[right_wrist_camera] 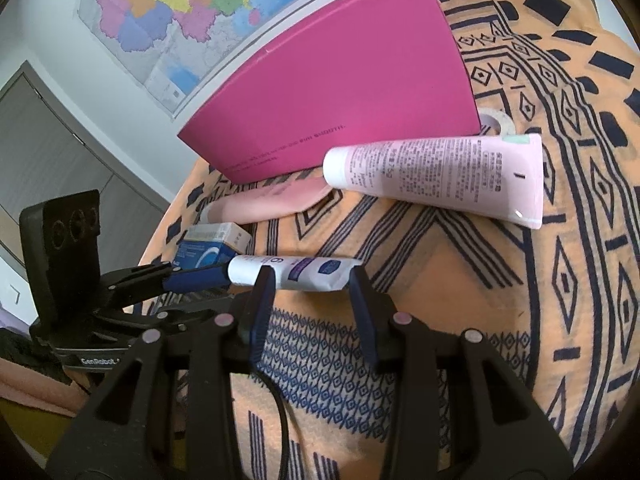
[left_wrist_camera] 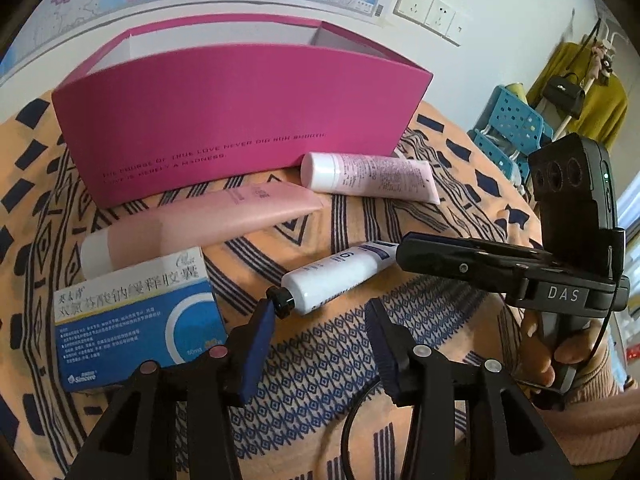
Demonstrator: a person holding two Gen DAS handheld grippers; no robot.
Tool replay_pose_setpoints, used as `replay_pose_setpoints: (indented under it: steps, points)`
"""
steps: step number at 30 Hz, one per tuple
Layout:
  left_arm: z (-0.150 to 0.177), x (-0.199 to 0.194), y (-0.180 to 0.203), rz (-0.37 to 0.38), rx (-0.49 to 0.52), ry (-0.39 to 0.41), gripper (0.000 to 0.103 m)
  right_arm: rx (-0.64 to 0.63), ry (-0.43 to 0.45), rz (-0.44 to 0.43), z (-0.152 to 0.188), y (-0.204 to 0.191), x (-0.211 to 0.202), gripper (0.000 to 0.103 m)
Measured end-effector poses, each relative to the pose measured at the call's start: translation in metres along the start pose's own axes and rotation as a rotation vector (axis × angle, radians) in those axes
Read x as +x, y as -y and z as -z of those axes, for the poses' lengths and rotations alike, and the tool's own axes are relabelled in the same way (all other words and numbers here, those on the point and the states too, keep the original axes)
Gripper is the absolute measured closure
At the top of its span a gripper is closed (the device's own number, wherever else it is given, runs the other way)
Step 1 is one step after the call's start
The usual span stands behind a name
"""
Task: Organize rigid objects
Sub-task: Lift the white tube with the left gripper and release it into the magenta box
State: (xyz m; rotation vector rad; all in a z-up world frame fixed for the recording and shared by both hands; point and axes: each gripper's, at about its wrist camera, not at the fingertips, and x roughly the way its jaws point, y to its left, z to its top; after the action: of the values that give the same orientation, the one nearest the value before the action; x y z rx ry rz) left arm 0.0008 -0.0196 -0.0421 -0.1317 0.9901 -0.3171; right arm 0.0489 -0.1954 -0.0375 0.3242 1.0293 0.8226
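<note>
A small white tube (left_wrist_camera: 332, 278) with a black cap lies on the patterned cloth; it also shows in the right wrist view (right_wrist_camera: 296, 274). My left gripper (left_wrist_camera: 320, 316) is open, its jaws either side of the cap end. My right gripper (right_wrist_camera: 312, 284) is open with the tube's crimped end between its fingers; it shows from the side in the left wrist view (left_wrist_camera: 404, 252). An open magenta box (left_wrist_camera: 240, 120) stands behind. A pale pink tube (left_wrist_camera: 368, 178), a salmon pink tube (left_wrist_camera: 208, 226) and a blue-and-white medicine carton (left_wrist_camera: 136, 320) lie in front of it.
A roll of tape (right_wrist_camera: 496, 122) sits by the box's right corner. A map and wall sockets (left_wrist_camera: 428, 10) are on the wall behind. A blue plastic rack (left_wrist_camera: 508, 128) and hanging clothes stand to the right of the table.
</note>
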Motion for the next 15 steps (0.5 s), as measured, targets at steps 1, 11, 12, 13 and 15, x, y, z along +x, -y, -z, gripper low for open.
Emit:
replay_pose_setpoints:
  steps: [1, 11, 12, 13, 15]
  points:
    - [-0.002, -0.002, 0.000, 0.003, 0.003, 0.006, 0.056, -0.004, 0.006, 0.001, -0.001, -0.001, -0.002, 0.062]
    - [-0.029, -0.029, 0.004, 0.018, 0.035, 0.102, 0.053, -0.071, 0.094, 0.005, -0.029, -0.020, -0.024, 0.062]
    - [-0.033, -0.033, 0.004, 0.020, 0.037, 0.114, 0.053, -0.080, 0.107, 0.005, -0.033, -0.023, -0.027, 0.062]
    - [-0.038, -0.037, 0.005, 0.021, 0.044, 0.127, 0.053, -0.090, 0.118, 0.006, -0.038, -0.026, -0.029, 0.062]
    - [-0.049, -0.044, 0.005, 0.018, 0.055, 0.154, 0.053, -0.109, 0.144, 0.003, -0.048, -0.032, -0.035, 0.062]
